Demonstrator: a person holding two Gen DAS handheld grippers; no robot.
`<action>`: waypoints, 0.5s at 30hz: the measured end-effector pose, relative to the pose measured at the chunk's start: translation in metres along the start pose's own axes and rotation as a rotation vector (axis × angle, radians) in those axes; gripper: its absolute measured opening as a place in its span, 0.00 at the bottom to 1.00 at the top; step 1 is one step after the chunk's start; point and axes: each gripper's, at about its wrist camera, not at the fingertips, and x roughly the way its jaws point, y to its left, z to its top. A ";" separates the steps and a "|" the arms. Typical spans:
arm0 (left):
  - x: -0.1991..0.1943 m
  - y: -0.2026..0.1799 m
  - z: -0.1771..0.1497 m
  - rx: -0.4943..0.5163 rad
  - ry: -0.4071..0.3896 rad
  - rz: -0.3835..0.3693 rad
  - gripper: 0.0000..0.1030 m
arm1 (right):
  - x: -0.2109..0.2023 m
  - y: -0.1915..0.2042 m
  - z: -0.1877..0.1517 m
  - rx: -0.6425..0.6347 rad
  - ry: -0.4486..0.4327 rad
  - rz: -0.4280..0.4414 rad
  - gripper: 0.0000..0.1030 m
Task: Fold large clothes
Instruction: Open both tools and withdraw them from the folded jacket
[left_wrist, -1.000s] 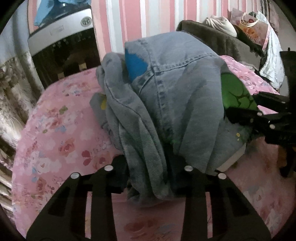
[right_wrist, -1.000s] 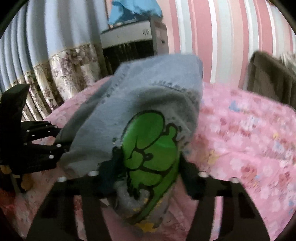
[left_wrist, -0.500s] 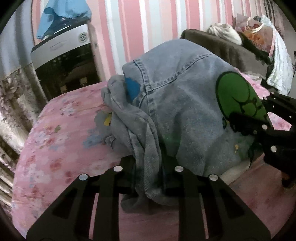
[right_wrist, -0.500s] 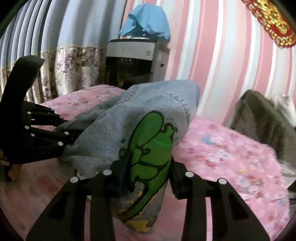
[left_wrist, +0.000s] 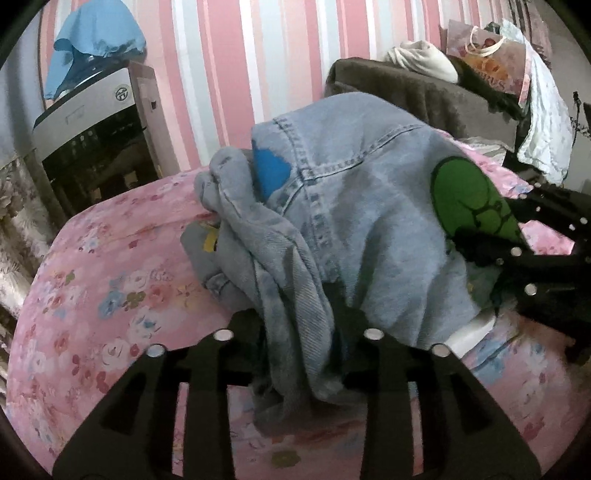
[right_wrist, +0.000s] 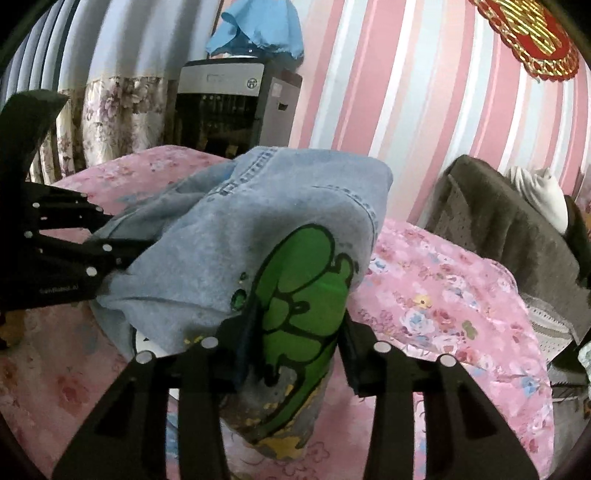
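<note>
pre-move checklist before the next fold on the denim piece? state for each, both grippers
1. Left gripper has fabric: ok, a bunched fold of the denim garment sits between its fingers; jaws opening.
2. Right gripper has fabric: ok, the part with the green cartoon print is between its fingers; jaws opening.
3. Garment clear of the pink floral bedspread: not ok, the far sleeve side rests on it.
4. Fabric flat between the grippers: not ok, it humps up and bunches.
5. Bedspread ahead clear for laying down: ok.
6. Grip firmness: cannot tell.
</note>
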 end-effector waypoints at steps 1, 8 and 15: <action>0.000 0.002 -0.001 -0.011 -0.003 0.003 0.39 | 0.000 -0.001 -0.002 0.009 0.001 0.003 0.43; -0.002 0.007 -0.003 -0.051 -0.039 0.076 0.75 | -0.005 -0.004 -0.007 0.033 0.010 -0.014 0.62; -0.017 0.018 -0.006 -0.107 -0.063 0.103 0.96 | -0.033 -0.012 -0.012 0.152 0.009 -0.031 0.78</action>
